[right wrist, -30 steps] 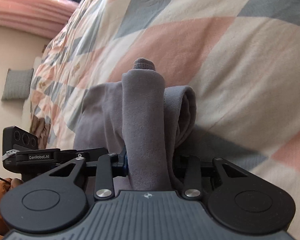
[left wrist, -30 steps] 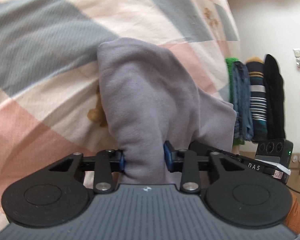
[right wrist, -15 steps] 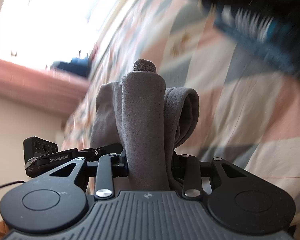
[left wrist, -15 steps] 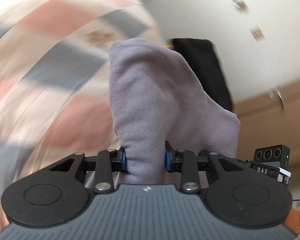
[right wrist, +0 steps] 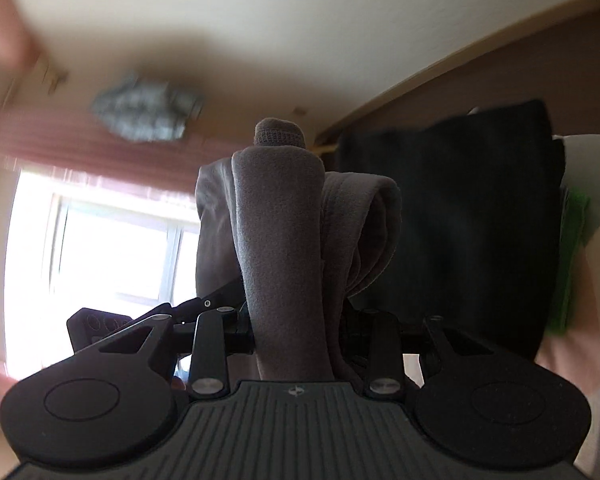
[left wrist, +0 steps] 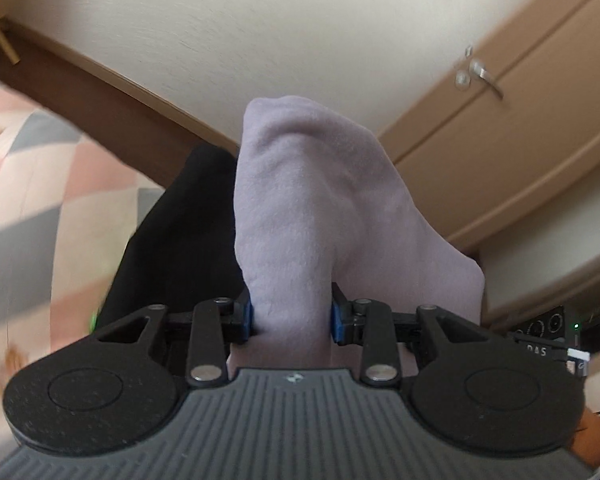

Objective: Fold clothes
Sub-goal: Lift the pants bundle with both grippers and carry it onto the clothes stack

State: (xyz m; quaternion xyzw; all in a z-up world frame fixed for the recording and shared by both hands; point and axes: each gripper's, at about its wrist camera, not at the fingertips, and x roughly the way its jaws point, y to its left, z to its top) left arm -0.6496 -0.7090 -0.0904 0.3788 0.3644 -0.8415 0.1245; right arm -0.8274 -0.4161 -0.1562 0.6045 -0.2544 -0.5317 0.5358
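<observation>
A folded lilac-grey garment [left wrist: 312,208] is pinched between the blue pads of my left gripper [left wrist: 291,316] and stands up in front of the camera. My right gripper [right wrist: 296,332] is shut on another part of the same garment [right wrist: 284,240], a thick folded bundle that looks grey-brown against the light. Both grippers hold it lifted, tilted up toward the walls. The other gripper's body shows at the lower right of the left wrist view [left wrist: 548,340] and at the lower left of the right wrist view [right wrist: 100,324].
A black folded garment [left wrist: 180,240] lies on the checked pink-and-grey bedspread [left wrist: 32,184]; in the right wrist view it tops a pile [right wrist: 460,216] with green cloth [right wrist: 572,264] beside it. A wooden door [left wrist: 500,92], a bright window [right wrist: 108,256] and a ceiling lamp [right wrist: 148,112] surround.
Both grippers have swung up and away from the bedspread with the garment held in them. The views now face the wall, door, window and the pile with the black garment.
</observation>
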